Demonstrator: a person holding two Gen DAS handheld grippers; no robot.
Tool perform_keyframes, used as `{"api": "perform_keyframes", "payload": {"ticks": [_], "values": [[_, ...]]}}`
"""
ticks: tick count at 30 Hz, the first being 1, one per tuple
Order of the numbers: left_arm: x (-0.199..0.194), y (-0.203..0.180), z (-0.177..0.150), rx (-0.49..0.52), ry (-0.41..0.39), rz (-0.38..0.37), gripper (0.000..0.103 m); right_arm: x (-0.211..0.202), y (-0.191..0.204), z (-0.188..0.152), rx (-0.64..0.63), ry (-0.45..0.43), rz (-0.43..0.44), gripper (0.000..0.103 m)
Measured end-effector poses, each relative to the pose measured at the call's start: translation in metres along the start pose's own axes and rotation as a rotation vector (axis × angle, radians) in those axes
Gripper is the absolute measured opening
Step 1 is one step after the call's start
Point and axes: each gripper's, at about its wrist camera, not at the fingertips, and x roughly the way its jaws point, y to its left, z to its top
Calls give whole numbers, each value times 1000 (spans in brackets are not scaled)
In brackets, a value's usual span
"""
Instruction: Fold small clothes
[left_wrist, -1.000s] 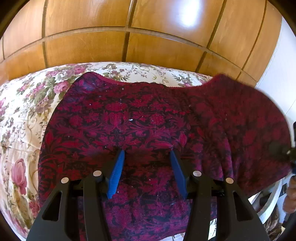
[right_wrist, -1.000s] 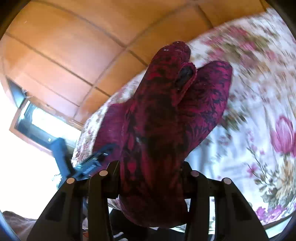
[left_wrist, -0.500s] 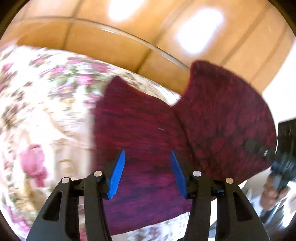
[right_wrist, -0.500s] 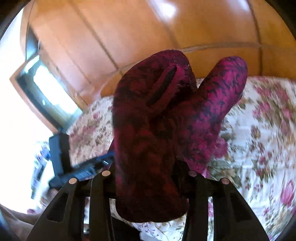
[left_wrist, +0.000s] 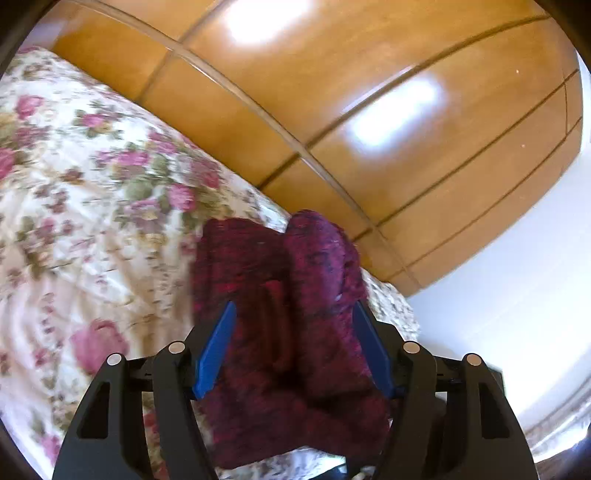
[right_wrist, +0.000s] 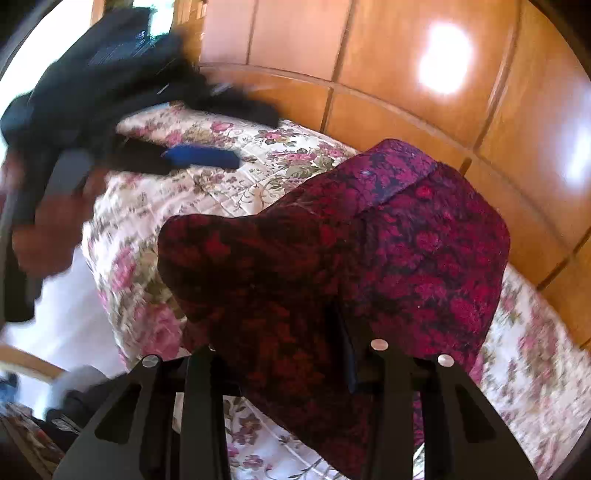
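Note:
A dark red garment (right_wrist: 332, 240) with a floral pattern hangs bunched over my right gripper (right_wrist: 273, 325) above the flowered bedspread (right_wrist: 192, 206). The right jaws are closing on a thick fold of it, and the cloth hides the fingertips. In the left wrist view the same garment (left_wrist: 266, 280) fills the gap between the blue pads (left_wrist: 218, 347) of my left gripper (left_wrist: 294, 306). Those jaws are opening and grip nothing. From the right wrist view, the left gripper (right_wrist: 201, 157) hovers over the bed to the upper left, apart from the garment, in a person's hand (right_wrist: 48, 236).
The bedspread (left_wrist: 92, 184) covers the bed to the left of the garment. Glossy wooden wardrobe panels (left_wrist: 332, 110) stand close behind the bed, with a white wall (left_wrist: 498, 314) at the right. The bed's near edge and floor show at the lower left (right_wrist: 66, 325).
The garment, spread flat a second ago, is now folded into a bunch. The right gripper rolled and swung across with it. The left gripper's pads stand wider and its view has tilted.

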Motion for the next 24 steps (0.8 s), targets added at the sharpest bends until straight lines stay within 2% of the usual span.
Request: {"api": "perform_keyframes", "payload": {"ticks": [3,6,7,8,9,10,11,12,13,14,16,18,21,24], "values": [[27,-10,9,27,71,-24,64,0,11,-1,-14,-13,-14,36],[64,-12,15,40,170,3,64,-3,9,-1,-14,-34,-18,37],[72,-13,15,39,195,9,60,-5,8,-2,-7,-43,-12,39],[82,-14,16,41,226,12,54,-7,7,-4,-3,-49,-3,42],[87,-16,17,52,242,17,34,-7,9,-6,1,-56,5,44],[92,-19,17,72,248,27,25,-9,6,-8,12,-66,29,54],[93,-23,17,90,244,34,23,-13,3,-12,27,-74,66,66],[93,-27,18,103,234,39,20,-19,-2,-13,49,-82,115,69],[91,-31,18,121,222,50,19,-28,-12,-15,89,-93,207,74],[91,-32,18,134,217,57,19,-35,-21,-17,123,-95,293,85],[84,-35,16,164,204,81,19,-54,-51,-24,230,-120,449,91],[75,-33,15,172,190,95,19,-65,-78,-30,315,-152,488,91],[59,-27,9,175,165,125,19,-69,-121,-41,443,-184,429,91],[45,-14,-3,149,145,159,19,-55,-138,-37,477,-161,356,82]]}}
